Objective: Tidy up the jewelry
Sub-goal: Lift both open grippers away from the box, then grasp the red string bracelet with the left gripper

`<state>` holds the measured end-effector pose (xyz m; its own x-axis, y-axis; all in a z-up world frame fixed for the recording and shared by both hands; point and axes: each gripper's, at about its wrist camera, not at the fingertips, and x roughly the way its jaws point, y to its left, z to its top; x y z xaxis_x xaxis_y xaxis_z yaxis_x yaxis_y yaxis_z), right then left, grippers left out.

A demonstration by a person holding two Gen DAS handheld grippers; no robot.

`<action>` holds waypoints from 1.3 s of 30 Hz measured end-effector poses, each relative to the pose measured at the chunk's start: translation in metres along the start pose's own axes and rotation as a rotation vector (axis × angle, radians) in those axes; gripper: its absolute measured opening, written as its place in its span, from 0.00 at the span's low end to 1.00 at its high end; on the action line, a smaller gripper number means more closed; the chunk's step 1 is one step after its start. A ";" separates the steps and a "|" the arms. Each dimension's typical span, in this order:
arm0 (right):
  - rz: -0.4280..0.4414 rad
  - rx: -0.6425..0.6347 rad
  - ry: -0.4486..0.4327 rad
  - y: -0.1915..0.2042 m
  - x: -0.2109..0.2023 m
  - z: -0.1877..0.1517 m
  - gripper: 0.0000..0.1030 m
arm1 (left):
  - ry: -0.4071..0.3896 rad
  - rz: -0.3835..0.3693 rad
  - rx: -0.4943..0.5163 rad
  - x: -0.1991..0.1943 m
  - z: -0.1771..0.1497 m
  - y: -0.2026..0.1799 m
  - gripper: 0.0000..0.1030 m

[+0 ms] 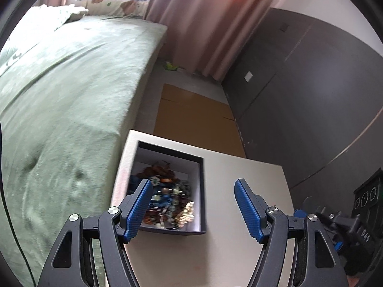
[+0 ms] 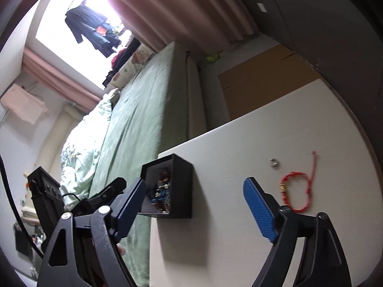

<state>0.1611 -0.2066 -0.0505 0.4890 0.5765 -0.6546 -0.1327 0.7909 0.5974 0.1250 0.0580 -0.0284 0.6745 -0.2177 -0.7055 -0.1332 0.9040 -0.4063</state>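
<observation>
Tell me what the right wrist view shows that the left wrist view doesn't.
Only the right wrist view: a red bracelet and a small silver piece lying loose on the white table.
Only the left wrist view: the dark wardrobe nearly in full.
Both: the black box of jewelry, the green bed, open empty fingers.

I find almost nothing to read here. The only lettering I spot is a few white characters on the black body of my right gripper [image 1: 363, 233], seen at the lower right edge of my left wrist view; they are turned sideways and blurred, and I cannot make them out. The black box [image 2: 178, 184] and the white table [image 2: 263, 143] carry no print I can read.
</observation>
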 end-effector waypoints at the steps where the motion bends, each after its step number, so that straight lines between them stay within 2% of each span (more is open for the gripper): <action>1: -0.009 0.007 -0.003 -0.004 -0.003 0.001 0.89 | 0.001 -0.003 0.004 0.001 -0.001 -0.004 0.69; 6: -0.056 0.030 -0.012 -0.025 -0.021 0.006 0.92 | 0.013 -0.039 0.020 0.009 -0.006 -0.027 0.69; 10: -0.082 0.054 -0.016 -0.044 -0.033 0.008 1.00 | 0.017 -0.056 0.049 0.014 -0.010 -0.045 0.69; 12: -0.095 0.067 -0.018 -0.053 -0.038 0.009 1.00 | 0.020 -0.070 0.064 0.017 -0.012 -0.054 0.75; 13: -0.102 0.073 -0.017 -0.058 -0.040 0.010 1.00 | 0.017 -0.076 0.073 0.018 -0.014 -0.059 0.82; 15: -0.108 0.083 -0.019 -0.062 -0.044 0.011 1.00 | 0.009 -0.077 0.091 0.019 -0.017 -0.067 0.89; 19: -0.123 0.095 -0.032 -0.071 -0.052 0.013 1.00 | 0.026 -0.094 0.127 0.026 -0.024 -0.083 0.93; 25: -0.147 0.136 -0.068 -0.091 -0.072 0.016 1.00 | 0.068 -0.092 0.160 0.040 -0.034 -0.101 0.93; 34: -0.202 0.205 -0.060 -0.121 -0.082 0.019 1.00 | 0.133 -0.056 0.215 0.068 -0.048 -0.120 0.92; 39: -0.210 0.237 -0.050 -0.135 -0.085 0.019 0.94 | 0.181 -0.045 0.256 0.088 -0.061 -0.133 0.74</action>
<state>0.1535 -0.3667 -0.0668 0.5270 0.3899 -0.7552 0.1776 0.8184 0.5465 0.1579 -0.1033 -0.0718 0.5320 -0.3013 -0.7913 0.0964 0.9500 -0.2969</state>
